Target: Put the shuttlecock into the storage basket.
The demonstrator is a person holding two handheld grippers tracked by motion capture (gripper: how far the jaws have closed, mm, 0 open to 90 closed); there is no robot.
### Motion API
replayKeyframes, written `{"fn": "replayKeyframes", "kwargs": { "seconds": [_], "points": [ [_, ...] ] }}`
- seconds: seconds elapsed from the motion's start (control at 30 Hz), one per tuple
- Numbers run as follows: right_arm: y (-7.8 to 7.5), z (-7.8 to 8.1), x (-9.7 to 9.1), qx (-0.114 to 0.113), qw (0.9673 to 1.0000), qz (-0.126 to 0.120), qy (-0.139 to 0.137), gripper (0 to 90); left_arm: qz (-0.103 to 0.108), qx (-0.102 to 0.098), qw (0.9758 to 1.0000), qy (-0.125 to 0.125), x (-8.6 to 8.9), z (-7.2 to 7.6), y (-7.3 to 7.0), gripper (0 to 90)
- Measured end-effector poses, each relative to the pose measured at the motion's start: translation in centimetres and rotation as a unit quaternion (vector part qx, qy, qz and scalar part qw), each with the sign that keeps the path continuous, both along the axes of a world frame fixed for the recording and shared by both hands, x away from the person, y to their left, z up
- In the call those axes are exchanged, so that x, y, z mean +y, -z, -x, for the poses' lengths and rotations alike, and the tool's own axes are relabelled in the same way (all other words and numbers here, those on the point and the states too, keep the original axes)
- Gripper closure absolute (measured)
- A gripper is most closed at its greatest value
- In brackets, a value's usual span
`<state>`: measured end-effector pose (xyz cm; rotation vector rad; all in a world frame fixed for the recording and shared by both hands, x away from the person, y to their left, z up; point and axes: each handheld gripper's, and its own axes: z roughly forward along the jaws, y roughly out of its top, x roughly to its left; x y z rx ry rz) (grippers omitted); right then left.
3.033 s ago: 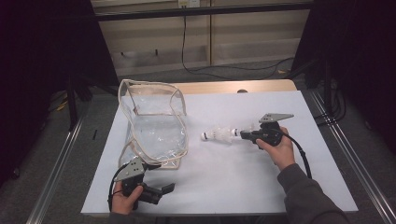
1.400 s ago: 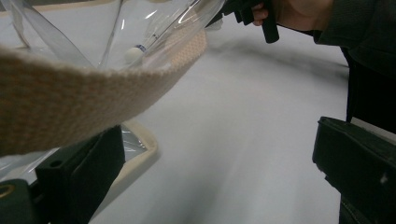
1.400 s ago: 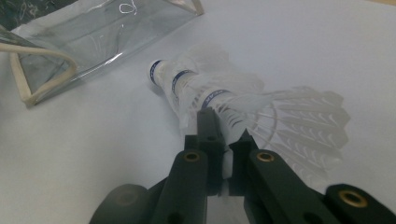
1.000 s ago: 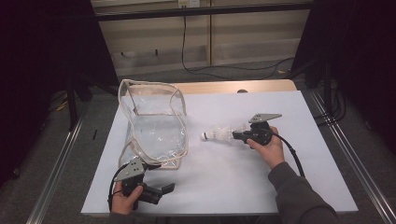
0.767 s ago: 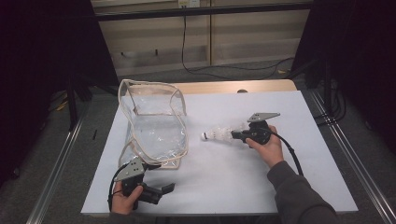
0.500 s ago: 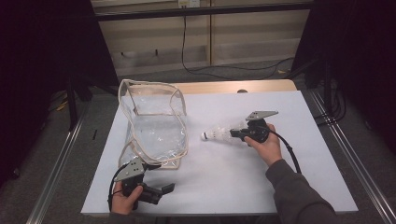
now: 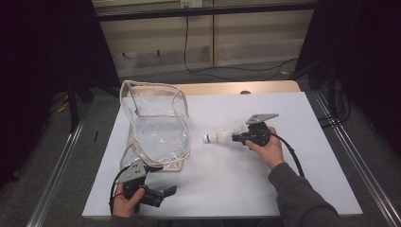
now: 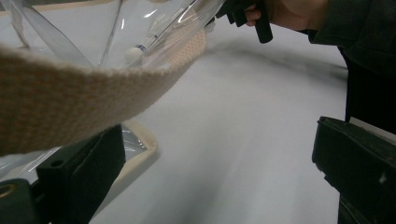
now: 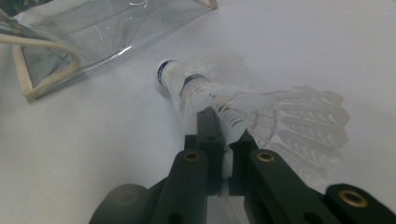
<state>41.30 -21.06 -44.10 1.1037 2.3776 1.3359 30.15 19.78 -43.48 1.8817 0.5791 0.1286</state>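
While the shuttlecock is waiting outside the bag, the gap between the two is what the coming move is turning on:

High view, shuttlecock (image 7: pixel 218 137): it is lying on the white table (image 7: pixel 302 123), right of the clear bag (image 7: pixel 156 127) and apart from it, its long axis running across the table with the cork end pointing at the bag and the feathers toward the right gripper (image 7: pixel 236 138).
High view, right gripper: it is clenching the feather end, so the right hand (image 7: pixel 268 150) is the nearer one by far.
High view, left gripper (image 7: pixel 165 193): it is sitting at the near edge of the table, just in front of the bag's near corner, well apart from the shuttlecock.

Left gripper view, left gripper (image 8: pixel 219 177): its jaws are standing wide and released, grasping nothing; the bag's beige strap (image 8: pixel 70 93) is hanging across in front of one jaw.
Left gripper view, shuttlecock: its cork (image 8: pixel 134 54) is showing through the clear plastic, farther off.

Right gripper view, right gripper (image 9: pixel 223 140): its jaws are pinching the feather skirt.
Right gripper view, shuttlecock (image 9: pixel 224 93): its cork end is aiming away from the tongs toward the bag (image 9: pixel 107 28), which is lying up and to the left.

Judgement: the carry is likely running cork-first into the bag's mouth.
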Motion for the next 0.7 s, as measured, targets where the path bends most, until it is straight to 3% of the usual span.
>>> {"fn": "replayKeyframes", "kwargs": {
  "seconds": [0.37,0.7],
  "points": [
    [0.21,0.61,0.22,0.003,0.9999,-0.007,-0.011,88.2,0.001,0.001,1.0,-0.001,-0.02,0.02,-0.01,2.5],
    [0.38,0.14,-0.1,0.0,0.9999,-0.012,0.002,88.2,-0.001,0.0,1.0,0.0,-0.01,-0.01,0.01,2.5]
  ]
}}
